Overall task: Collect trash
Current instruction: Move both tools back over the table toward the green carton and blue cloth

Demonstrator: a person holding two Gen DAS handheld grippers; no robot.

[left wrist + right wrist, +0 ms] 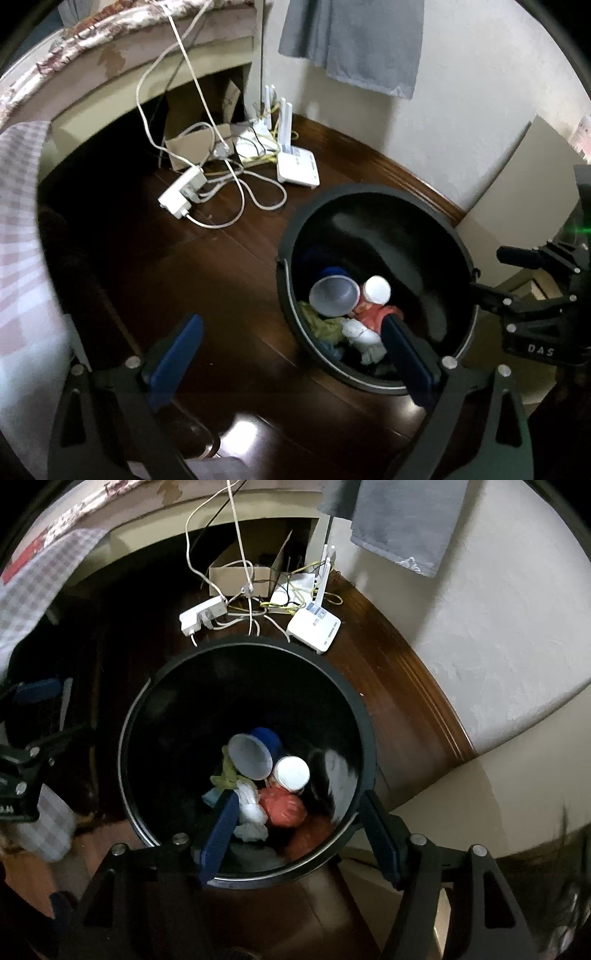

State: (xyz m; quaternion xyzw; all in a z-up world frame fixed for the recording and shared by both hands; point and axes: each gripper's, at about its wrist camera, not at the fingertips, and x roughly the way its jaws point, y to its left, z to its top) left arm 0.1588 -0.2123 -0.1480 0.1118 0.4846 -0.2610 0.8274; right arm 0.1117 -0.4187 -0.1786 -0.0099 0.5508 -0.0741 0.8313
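A black round trash bin (373,195) stands on the dark wooden floor; it also shows in the right wrist view (243,646). Inside lie a clear plastic cup (249,757), a white cup (292,772), a red bag (282,808), crumpled white tissue (251,814) and a yellow-green wrapper (225,775). My left gripper (291,354) is open and empty, to the left of the bin with its right finger over the rim. My right gripper (299,830) is open and empty, held above the bin's near rim.
A white power strip (183,194) with cables, a white router (297,166) and a cardboard box (195,147) lie on the floor beyond the bin. A bed edge (110,40) is at the top left. A grey cloth (354,40) hangs on the wall.
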